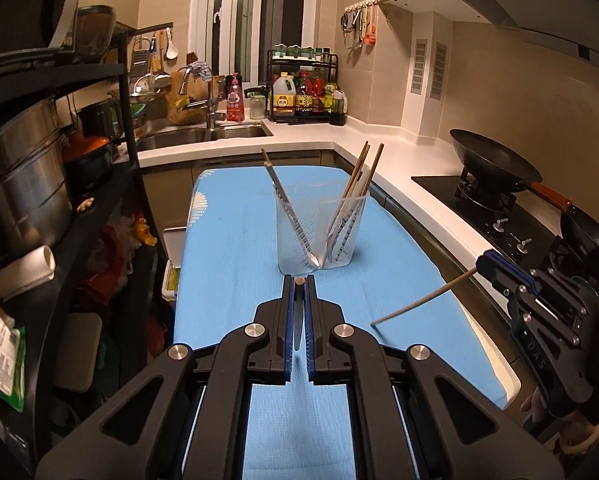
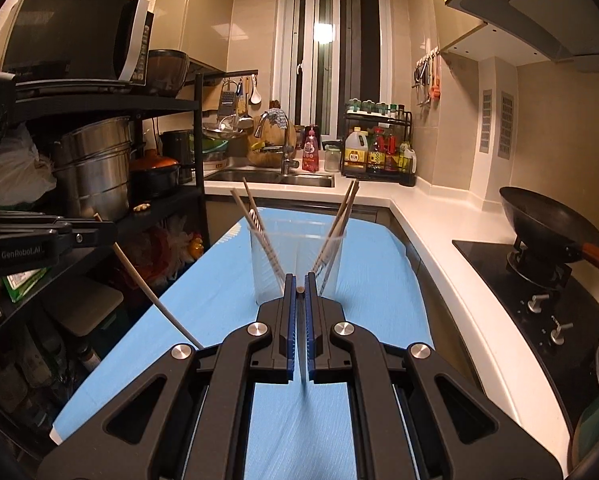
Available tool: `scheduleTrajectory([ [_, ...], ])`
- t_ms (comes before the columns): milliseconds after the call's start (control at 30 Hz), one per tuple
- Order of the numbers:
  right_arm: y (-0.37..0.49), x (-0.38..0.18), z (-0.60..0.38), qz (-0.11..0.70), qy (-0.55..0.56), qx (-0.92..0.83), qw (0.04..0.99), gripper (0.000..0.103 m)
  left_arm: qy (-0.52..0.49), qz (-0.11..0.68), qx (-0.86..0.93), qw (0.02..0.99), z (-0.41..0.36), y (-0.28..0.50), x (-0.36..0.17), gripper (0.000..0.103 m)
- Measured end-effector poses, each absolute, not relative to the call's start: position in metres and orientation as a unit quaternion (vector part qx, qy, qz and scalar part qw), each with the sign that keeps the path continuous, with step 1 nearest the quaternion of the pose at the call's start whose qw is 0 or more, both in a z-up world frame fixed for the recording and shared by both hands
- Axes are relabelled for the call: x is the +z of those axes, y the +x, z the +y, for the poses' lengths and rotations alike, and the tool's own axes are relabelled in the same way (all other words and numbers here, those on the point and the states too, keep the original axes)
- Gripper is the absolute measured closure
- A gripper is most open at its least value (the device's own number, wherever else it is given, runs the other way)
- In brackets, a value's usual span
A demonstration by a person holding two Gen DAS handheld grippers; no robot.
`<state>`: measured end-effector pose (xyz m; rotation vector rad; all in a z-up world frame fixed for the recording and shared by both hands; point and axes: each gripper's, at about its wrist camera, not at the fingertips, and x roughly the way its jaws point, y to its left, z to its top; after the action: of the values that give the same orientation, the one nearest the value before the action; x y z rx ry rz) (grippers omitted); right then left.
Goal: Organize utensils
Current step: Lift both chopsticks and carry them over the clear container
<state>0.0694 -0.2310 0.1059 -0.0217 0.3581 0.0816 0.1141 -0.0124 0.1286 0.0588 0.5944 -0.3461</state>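
Fingers of both grippers are clamping a chopstick apiece — left gripper (image 1: 298, 285), right gripper (image 2: 299, 289) — nearing the clear holder (image 1: 319, 232); next, tipping each in.

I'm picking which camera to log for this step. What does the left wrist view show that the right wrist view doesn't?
Only the left wrist view shows the right gripper from outside, shut on its chopstick, and a paper towel roll on the rack. Only the right wrist view shows the microwave and the left gripper's side with its chopstick. Both show the clear holder with chopsticks on the blue cover, the sink and the wok.
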Motion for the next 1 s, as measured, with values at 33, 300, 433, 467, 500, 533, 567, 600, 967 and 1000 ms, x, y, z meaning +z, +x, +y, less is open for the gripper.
scheduleTrajectory([
  [33, 0.074, 0.112, -0.233, 0.178, -0.008, 0.043, 0.983, 0.099, 0.031, 0.291, -0.172, 0.94, -0.014, 0.117, 0.134, 0.098],
  [300, 0.115, 0.161, -0.242, 0.17, 0.005, 0.057, 0.984, 0.099, 0.041, 0.282, -0.19, 0.94, -0.028, 0.146, 0.183, 0.098],
  [433, 0.138, 0.186, -0.244, 0.156, 0.006, 0.058, 0.986, 0.099, 0.048, 0.272, -0.199, 0.94, -0.037, 0.161, 0.21, 0.098],
  [467, 0.142, 0.192, -0.244, 0.154, 0.007, 0.058, 0.986, 0.099, 0.05, 0.269, -0.201, 0.941, -0.04, 0.165, 0.217, 0.098],
  [500, 0.148, 0.199, -0.244, 0.15, 0.008, 0.058, 0.987, 0.099, 0.052, 0.265, -0.203, 0.941, -0.043, 0.168, 0.224, 0.098],
  [533, 0.154, 0.205, -0.245, 0.146, 0.008, 0.058, 0.988, 0.099, 0.053, 0.262, -0.205, 0.942, -0.046, 0.171, 0.229, 0.098],
  [567, 0.159, 0.211, -0.246, 0.141, 0.007, 0.057, 0.988, 0.099, 0.056, 0.258, -0.209, 0.942, -0.049, 0.175, 0.236, 0.098],
  [600, 0.163, 0.217, -0.246, 0.135, 0.007, 0.057, 0.989, 0.099, 0.058, 0.253, -0.211, 0.943, -0.052, 0.178, 0.242, 0.098],
  [967, 0.22, 0.241, -0.242, 0.107, -0.01, 0.049, 0.993, 0.099, 0.074, 0.242, -0.211, 0.944, -0.085, 0.236, 0.258, 0.098],
  [1000, 0.226, 0.24, -0.243, 0.109, -0.009, 0.049, 0.993, 0.099, 0.074, 0.244, -0.21, 0.944, -0.086, 0.241, 0.256, 0.098],
])
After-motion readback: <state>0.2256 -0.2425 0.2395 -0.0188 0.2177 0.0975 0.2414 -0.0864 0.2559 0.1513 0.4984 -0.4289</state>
